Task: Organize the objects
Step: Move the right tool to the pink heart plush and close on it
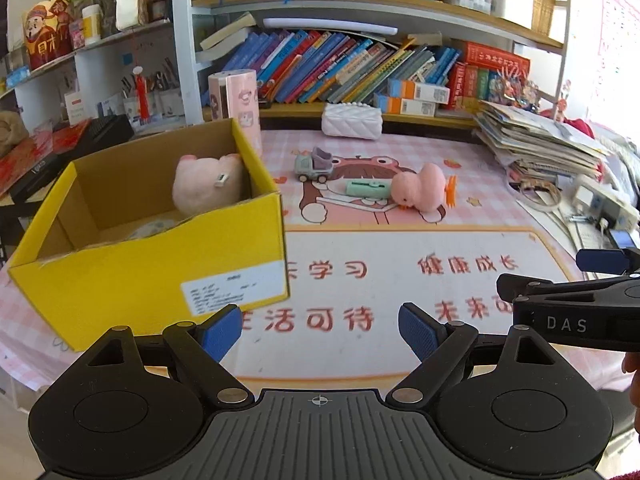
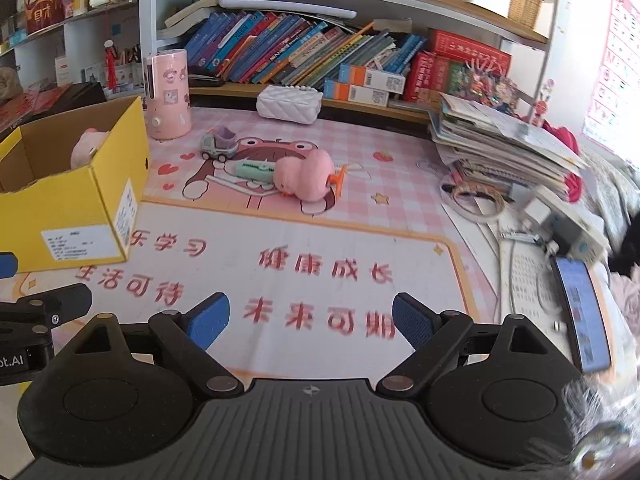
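A yellow cardboard box [image 1: 152,280] [image 2: 72,216] stands open at the left of the pink desk mat, with a pink plush pig [image 1: 208,188] [image 2: 86,146] inside. Farther back on the mat lie a pink plush duck [image 1: 418,192] [image 2: 306,178], a mint green clip [image 1: 366,189] [image 2: 254,170] and a small grey toy truck [image 1: 314,166] [image 2: 218,146]. My left gripper [image 1: 320,334] hovers open and empty near the box's front corner. My right gripper [image 2: 310,326] is open and empty over the mat's printed text, well short of the toys.
A pink cylinder [image 2: 168,94], a white quilted pouch [image 2: 289,104] and shelves of books [image 2: 300,56] line the back. A stack of papers [image 2: 504,148], tape rolls [image 2: 476,200], a power strip [image 2: 568,228] and a phone [image 2: 580,316] crowd the right side.
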The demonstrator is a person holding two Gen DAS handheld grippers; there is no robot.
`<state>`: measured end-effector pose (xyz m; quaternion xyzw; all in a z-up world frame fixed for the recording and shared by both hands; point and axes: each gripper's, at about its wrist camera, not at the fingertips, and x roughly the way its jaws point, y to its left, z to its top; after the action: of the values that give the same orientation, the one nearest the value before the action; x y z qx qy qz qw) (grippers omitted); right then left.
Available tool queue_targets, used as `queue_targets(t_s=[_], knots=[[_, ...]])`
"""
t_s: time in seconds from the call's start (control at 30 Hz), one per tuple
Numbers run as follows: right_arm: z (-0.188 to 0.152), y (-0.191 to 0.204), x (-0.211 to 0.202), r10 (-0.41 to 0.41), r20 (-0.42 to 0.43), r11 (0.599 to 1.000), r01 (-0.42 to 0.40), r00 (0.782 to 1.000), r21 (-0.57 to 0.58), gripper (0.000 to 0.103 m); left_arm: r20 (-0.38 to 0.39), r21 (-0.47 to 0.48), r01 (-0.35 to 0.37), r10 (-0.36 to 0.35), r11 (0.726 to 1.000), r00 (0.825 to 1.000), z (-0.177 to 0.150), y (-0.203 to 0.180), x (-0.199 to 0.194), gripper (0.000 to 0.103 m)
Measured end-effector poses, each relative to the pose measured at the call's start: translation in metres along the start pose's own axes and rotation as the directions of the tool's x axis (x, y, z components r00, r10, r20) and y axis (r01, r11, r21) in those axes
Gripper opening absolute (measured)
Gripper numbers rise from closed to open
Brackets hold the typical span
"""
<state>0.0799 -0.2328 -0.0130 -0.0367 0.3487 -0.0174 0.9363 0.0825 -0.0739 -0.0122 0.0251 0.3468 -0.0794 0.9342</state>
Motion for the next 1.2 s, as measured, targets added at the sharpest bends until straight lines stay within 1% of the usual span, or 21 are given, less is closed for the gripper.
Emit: queue_targets(t_s=[0.23,0.47,0.8,1.0,1.07,1.2], knots=[[0.023,-0.024,0.031,0.035,-0.004,0.999,-0.035,0.999,-0.025,0.088,-0.003,-0.02,-0.023,0.023,1.0,1.0,0.019,-0.02,0.028,0.086],[0.043,-0.044,0.058,0.076,-0.002,0.996,-0.076,0.997,-0.045,0.088,-0.003,-0.03,-0.058,0.058,0.998,0.998,0.036,-0.038,0.048,0.086],[0.062,-0.066,0.092,0.167,-0.008,0.985,-0.167,0.986,-0.031,0.087,-0.018,-0.027,-0.112,0.111,0.993,0.994,0.051,-0.055,0.067,0.086],[0.076,-0.075,0.114,0.211,-0.016,0.977,-0.211,0.977,-0.013,0.083,-0.018,-0.003,-0.129,0.129,0.992,0.992,0.059,-0.065,0.077,0.086],[0.082,-0.075,0.124,0.23,-0.016,0.973,-0.231,0.973,-0.027,0.08,-0.024,0.004,-0.131,0.131,0.991,0.991,0.062,-0.067,0.082,0.086],[0.094,-0.074,0.148,0.257,-0.037,0.964,-0.259,0.966,-0.063,0.077,-0.031,0.037,-0.123,0.124,0.992,0.992,0.068,-0.074,0.092,0.086]])
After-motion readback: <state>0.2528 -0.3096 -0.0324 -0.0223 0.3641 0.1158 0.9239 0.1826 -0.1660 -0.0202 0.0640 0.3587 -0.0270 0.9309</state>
